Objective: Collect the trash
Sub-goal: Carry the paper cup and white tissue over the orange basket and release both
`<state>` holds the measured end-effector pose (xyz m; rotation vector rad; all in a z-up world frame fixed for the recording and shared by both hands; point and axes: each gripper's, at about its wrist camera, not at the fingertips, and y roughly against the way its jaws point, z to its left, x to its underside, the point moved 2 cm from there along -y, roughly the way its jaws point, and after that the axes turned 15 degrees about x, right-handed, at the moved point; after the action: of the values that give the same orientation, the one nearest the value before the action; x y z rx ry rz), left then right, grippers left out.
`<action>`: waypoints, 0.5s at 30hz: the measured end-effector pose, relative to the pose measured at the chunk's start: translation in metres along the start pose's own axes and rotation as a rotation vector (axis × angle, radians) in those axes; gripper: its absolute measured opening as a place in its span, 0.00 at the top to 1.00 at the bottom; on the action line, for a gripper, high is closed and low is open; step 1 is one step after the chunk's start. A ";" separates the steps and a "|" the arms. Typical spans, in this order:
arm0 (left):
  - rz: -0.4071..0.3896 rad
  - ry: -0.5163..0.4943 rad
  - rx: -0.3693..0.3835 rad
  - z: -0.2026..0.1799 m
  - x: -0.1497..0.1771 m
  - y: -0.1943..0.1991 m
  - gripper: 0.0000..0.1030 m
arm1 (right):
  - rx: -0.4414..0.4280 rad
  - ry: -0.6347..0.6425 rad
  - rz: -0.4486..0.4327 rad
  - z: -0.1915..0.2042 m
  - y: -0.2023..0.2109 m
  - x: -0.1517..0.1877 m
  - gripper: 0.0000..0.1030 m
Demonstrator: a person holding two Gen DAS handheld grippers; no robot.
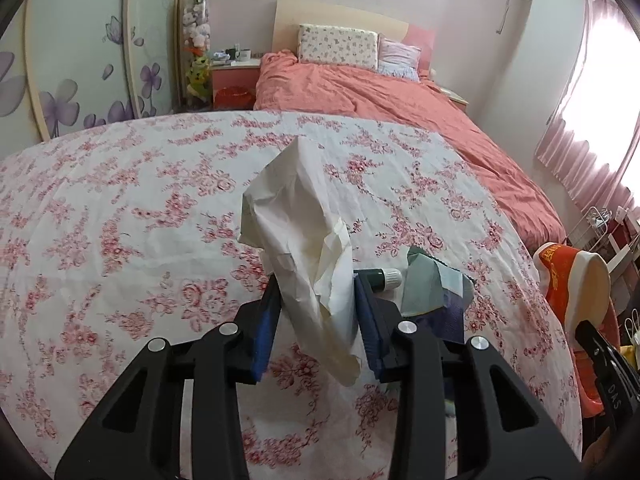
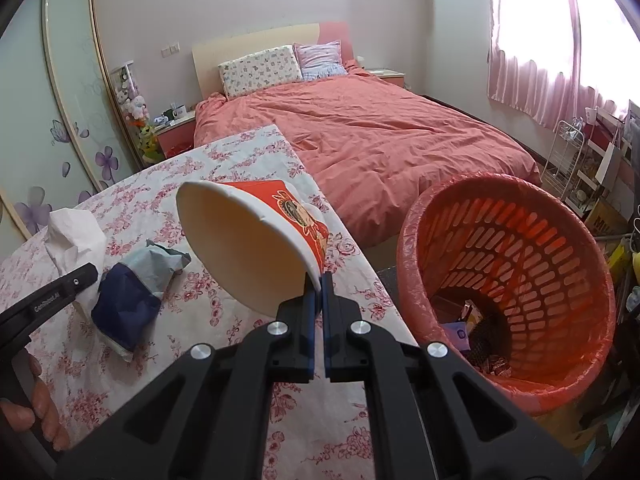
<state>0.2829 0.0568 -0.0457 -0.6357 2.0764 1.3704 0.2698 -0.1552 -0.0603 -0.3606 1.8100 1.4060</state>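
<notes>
A crumpled white paper [image 1: 296,200] stands up between the blue pads of my left gripper [image 1: 316,280], which is shut on its lower part above the floral tablecloth [image 1: 120,220]. My right gripper [image 2: 322,280] is shut on the rim of a tilted red paper cup [image 2: 240,248], held over the table's right edge. The cup's mouth faces left. An orange mesh basket [image 2: 520,248] with a red liner stands on the floor to the right, with some trash at its bottom. A blue and green wrapper [image 2: 132,300] and a small dark bottle with a white cap [image 1: 386,278] lie on the table.
Behind the table is a bed with a coral duvet [image 2: 360,132] and pillows. A wardrobe with purple flowers [image 1: 80,80] runs along the left. A white wire rack [image 2: 568,156] and cluttered shelves stand at the right under pink curtains. A hand [image 2: 36,408] shows at lower left.
</notes>
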 end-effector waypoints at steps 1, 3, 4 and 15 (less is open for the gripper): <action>-0.004 -0.003 0.000 0.000 0.000 0.003 0.64 | -0.001 -0.002 -0.002 -0.001 0.002 0.000 0.96; -0.015 -0.015 0.002 -0.004 0.000 0.011 0.64 | -0.004 -0.006 -0.008 -0.003 0.007 0.000 0.96; -0.019 -0.020 0.004 -0.005 -0.001 0.013 0.64 | -0.004 -0.009 -0.012 -0.005 0.010 0.000 0.96; -0.057 -0.114 0.080 -0.044 0.009 0.053 0.64 | -0.014 -0.051 -0.056 -0.033 0.050 0.002 0.96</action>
<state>0.2331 0.0340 -0.0029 -0.5659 1.9966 1.2551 0.2227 -0.1678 -0.0257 -0.3759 1.7369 1.3778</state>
